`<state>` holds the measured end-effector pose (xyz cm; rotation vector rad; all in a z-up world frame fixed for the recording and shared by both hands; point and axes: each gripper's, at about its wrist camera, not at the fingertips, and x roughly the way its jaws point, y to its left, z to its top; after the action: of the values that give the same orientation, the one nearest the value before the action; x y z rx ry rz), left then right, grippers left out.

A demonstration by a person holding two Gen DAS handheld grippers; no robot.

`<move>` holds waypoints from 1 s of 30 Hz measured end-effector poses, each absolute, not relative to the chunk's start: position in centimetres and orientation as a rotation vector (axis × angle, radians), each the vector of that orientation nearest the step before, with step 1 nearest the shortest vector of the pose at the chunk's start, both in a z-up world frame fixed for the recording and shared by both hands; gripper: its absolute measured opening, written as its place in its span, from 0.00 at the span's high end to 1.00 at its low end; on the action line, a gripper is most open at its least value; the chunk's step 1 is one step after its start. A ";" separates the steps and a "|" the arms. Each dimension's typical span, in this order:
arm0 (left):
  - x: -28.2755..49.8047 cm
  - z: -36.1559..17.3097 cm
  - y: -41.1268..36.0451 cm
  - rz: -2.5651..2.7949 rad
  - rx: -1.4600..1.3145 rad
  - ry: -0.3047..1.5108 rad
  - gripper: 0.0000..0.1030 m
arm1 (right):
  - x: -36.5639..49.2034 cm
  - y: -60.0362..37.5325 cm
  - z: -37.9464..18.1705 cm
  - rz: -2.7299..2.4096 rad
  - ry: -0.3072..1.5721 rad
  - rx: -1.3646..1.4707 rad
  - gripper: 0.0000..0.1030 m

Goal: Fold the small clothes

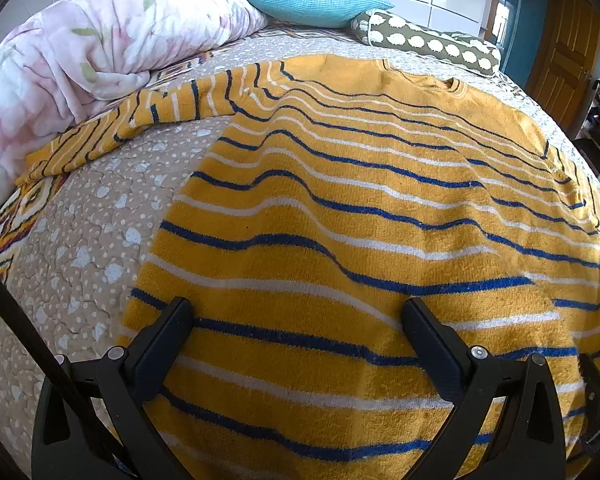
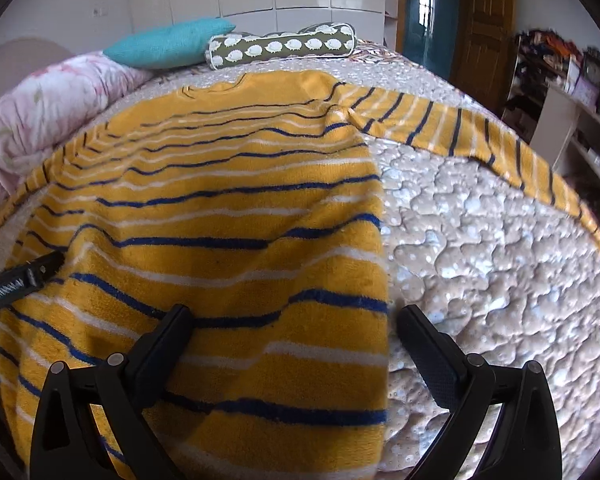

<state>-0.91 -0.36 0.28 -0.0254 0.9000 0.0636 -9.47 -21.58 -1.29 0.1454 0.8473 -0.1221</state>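
A yellow sweater (image 1: 340, 208) with blue and white stripes lies flat on the bed, collar at the far end, both sleeves spread out sideways. My left gripper (image 1: 296, 312) is open over the sweater's lower left part, near its left edge. My right gripper (image 2: 292, 316) is open over the sweater (image 2: 220, 208), straddling its right side edge, one finger above the fabric and one above the bedspread. The left sleeve (image 1: 112, 124) stretches to the left, the right sleeve (image 2: 480, 136) to the right. A tip of the left gripper (image 2: 20, 276) shows at the left of the right wrist view.
The beige quilted bedspread (image 2: 480, 260) covers the bed. A pink floral duvet (image 1: 80, 52) is bunched at the far left. A teal pillow (image 1: 308, 0) and a green patterned bolster (image 1: 428, 40) lie at the head. A wooden door (image 2: 484, 28) and cluttered shelves (image 2: 572, 92) stand at the right.
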 end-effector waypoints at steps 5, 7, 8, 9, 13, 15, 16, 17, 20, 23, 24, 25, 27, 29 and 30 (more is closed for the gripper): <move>-0.9 0.4 -0.3 0.057 -0.039 0.913 0.00 | -9.5 -21.1 -1.4 -0.135 0.853 0.115 0.00; -0.9 0.4 -0.3 0.057 -0.036 0.909 0.00 | -9.4 -20.9 -1.4 -0.133 0.852 0.119 0.00; -0.9 0.4 -0.3 0.056 -0.036 0.909 0.00 | -9.4 -20.9 -1.4 -0.132 0.852 0.121 0.00; -0.9 0.4 -0.3 0.057 -0.036 0.911 0.00 | -9.4 -20.9 -1.4 -0.132 0.852 0.120 0.00; -0.8 0.5 -0.2 0.059 -0.037 0.907 0.00 | -9.4 -20.8 -1.4 -0.133 0.852 0.120 0.00; -0.8 0.2 -0.4 0.053 -0.049 0.937 0.00 | -9.4 -20.9 -1.4 -0.133 0.852 0.120 0.00; -0.8 0.2 -0.4 0.053 -0.048 0.937 0.00 | -9.4 -20.8 -1.4 -0.133 0.852 0.120 0.00; -0.8 0.1 -0.3 0.051 -0.052 0.939 0.00 | -9.4 -20.8 -1.4 -0.133 0.852 0.119 0.00; -0.9 0.1 -0.4 0.053 -0.047 0.928 0.00 | -9.3 -20.8 -1.3 -0.133 0.852 0.119 0.00; -0.9 0.2 -0.4 0.056 -0.044 0.921 0.00 | -9.4 -20.8 -1.4 -0.133 0.852 0.119 0.00; -0.9 0.2 -0.4 0.056 -0.045 0.915 0.00 | -9.3 -20.8 -1.3 -0.133 0.852 0.120 0.00; -1.0 0.2 -0.4 0.057 -0.044 0.912 0.00 | -9.3 -20.8 -1.4 -0.133 0.852 0.119 0.00; -1.1 0.3 -0.3 0.059 -0.050 0.902 0.00 | -9.3 -20.8 -1.3 -0.133 0.852 0.119 0.00; -0.6 0.3 -0.3 0.046 -0.053 0.915 0.00 | -9.3 -20.8 -1.3 -0.133 0.853 0.119 0.00; -0.5 0.3 -0.4 0.048 -0.044 0.914 0.00 | -9.3 -20.7 -1.3 -0.134 0.852 0.119 0.00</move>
<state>-0.52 -0.39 0.31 -0.0436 0.9137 0.0478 -9.32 -20.74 -1.35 0.1190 0.8522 -0.1336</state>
